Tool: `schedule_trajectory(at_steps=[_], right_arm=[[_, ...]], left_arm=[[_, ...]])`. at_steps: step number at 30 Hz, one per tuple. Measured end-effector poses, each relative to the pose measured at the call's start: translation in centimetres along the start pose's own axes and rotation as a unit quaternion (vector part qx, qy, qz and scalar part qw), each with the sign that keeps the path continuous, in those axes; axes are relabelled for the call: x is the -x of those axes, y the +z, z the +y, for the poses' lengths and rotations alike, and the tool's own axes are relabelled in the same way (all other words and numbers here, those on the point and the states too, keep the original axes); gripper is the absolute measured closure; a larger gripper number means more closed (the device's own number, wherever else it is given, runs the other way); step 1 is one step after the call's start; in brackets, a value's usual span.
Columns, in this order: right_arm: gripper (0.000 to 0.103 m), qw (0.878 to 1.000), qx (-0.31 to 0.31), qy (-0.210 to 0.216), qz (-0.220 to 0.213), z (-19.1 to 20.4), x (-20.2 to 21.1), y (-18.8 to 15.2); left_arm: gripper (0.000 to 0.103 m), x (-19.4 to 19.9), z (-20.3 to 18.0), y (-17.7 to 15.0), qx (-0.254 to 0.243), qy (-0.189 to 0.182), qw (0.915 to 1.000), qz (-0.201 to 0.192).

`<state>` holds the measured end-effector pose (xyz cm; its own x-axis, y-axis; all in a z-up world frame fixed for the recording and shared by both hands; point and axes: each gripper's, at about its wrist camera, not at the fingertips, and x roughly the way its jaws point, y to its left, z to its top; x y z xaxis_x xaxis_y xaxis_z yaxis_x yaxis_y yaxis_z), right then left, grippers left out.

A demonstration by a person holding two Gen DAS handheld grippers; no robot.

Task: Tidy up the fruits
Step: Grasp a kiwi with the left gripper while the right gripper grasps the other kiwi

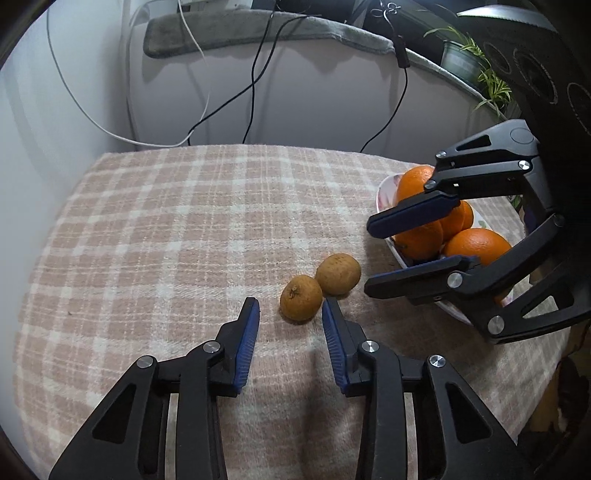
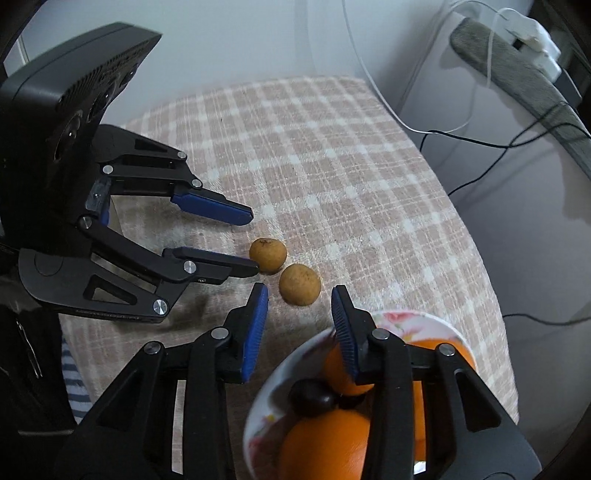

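Two small brown fruits lie side by side on the checked cloth: one [image 1: 301, 298] [image 2: 267, 255] nearer my left gripper, the other [image 1: 338, 274] [image 2: 299, 284] nearer my right. My left gripper [image 1: 290, 308] [image 2: 255, 240] is open and empty; its right fingertip is close beside the first fruit. My right gripper [image 2: 300, 295] [image 1: 367, 256] is open and empty above the near rim of a flowered bowl [image 2: 266, 391] [image 1: 384, 192]. The bowl holds several oranges [image 1: 476, 245] [image 2: 325, 443] and one dark round fruit [image 2: 310, 397].
The pink and white checked cloth [image 1: 184, 240] covers a small table against a white wall. Black and white cables [image 1: 255, 74] hang behind it. A grey padded ledge [image 1: 258, 29] and a potted plant [image 1: 476, 66] stand at the back.
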<state>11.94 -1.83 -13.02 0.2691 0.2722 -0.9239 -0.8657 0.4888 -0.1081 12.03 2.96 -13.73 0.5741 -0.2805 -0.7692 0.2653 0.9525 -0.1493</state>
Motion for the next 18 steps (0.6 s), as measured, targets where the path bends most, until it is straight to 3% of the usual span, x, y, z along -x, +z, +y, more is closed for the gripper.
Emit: schedule_trajectory(at_steps=[7,18], right_arm=[[0.066,0.999,0.033,0.010,0.035,0.2,-1.6,1.0],[0.067,0.997,0.028,0.033,0.060,-0.8,-3.7,1.2]], left_arm=[[0.070,-0.7,0.4,0.4,0.007,-0.010,0.9999,0.004],[0.071,-1.4,0.9,0.4,0.009,-0.031,0.9994,0.013]])
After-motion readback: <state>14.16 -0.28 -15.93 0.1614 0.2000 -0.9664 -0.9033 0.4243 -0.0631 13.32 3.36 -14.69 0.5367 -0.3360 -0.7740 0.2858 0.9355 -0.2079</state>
